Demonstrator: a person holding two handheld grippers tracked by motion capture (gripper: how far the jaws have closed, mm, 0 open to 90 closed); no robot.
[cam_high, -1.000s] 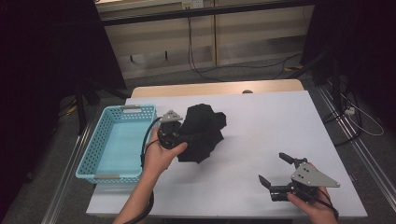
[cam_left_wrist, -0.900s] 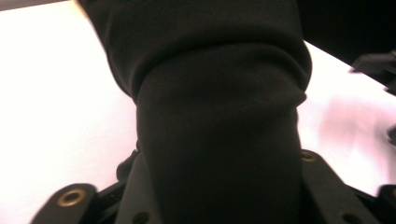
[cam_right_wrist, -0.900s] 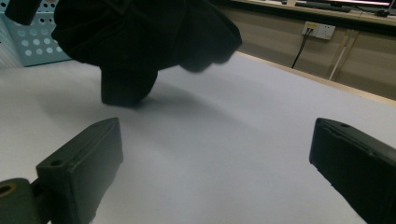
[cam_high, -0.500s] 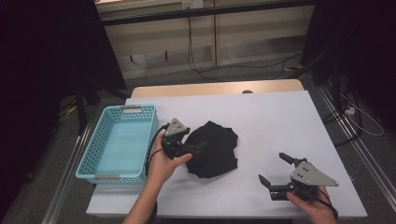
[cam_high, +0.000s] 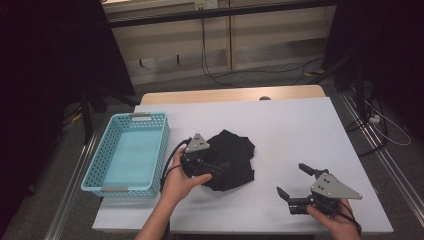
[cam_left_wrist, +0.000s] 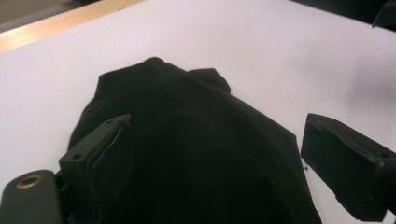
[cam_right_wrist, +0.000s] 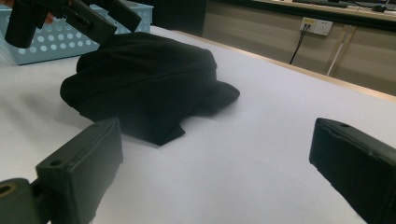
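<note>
our left tongs (cam_high: 216, 171) have just been opening and now stand wide over the near-left edge of the black cloth (cam_high: 232, 159), which lies bunched on the worktop (cam_high: 300, 130) between their jaws, pads not pressing. our right tongs (cam_high: 296, 186) hover wide open and empty, well apart from the cloth.

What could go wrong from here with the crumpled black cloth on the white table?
The left gripper has just been opening, its jaws wide over the crumpled black cloth; one jaw may still snag a fold and drag the heap out of shape when it lifts. The open right gripper sits apart from the cloth, so nothing pins the far side. The light blue plastic basket lies close beside the left hand and could get bumped.
</note>
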